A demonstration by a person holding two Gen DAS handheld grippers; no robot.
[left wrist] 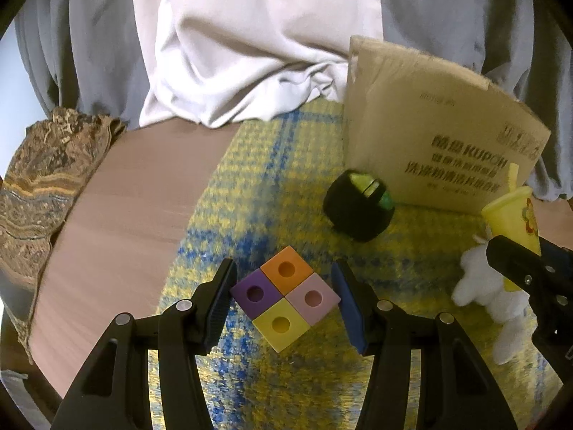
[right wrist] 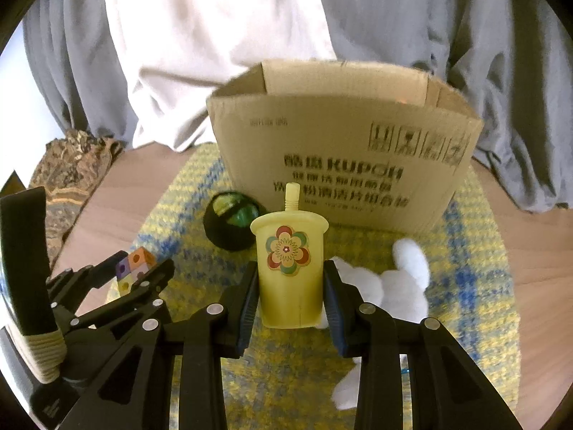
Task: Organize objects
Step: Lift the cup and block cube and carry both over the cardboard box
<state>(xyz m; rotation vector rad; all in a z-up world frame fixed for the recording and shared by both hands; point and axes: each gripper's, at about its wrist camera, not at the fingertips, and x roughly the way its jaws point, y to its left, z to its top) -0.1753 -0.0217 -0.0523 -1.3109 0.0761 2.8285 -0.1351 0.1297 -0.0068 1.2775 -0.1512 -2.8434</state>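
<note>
A four-colour block (left wrist: 285, 296) with holes lies on the yellow-blue mat (left wrist: 272, 186). My left gripper (left wrist: 284, 301) is open and straddles it, pads apart from its sides; both also show in the right wrist view, the block (right wrist: 134, 268) and the left gripper (right wrist: 139, 268). A yellow toy cup (right wrist: 289, 265) with a straw and a flower sticker stands upright between the pads of my right gripper (right wrist: 290, 301), which is shut on its sides. In the left wrist view the cup (left wrist: 515, 215) shows at the right edge.
An open cardboard box (right wrist: 343, 154) stands behind the cup. A black-green ball (right wrist: 232, 225) lies left of it. A white plush toy (right wrist: 401, 279) lies to the right. A patterned cloth (left wrist: 39, 186) is at the table's left edge. White and grey fabric hangs behind.
</note>
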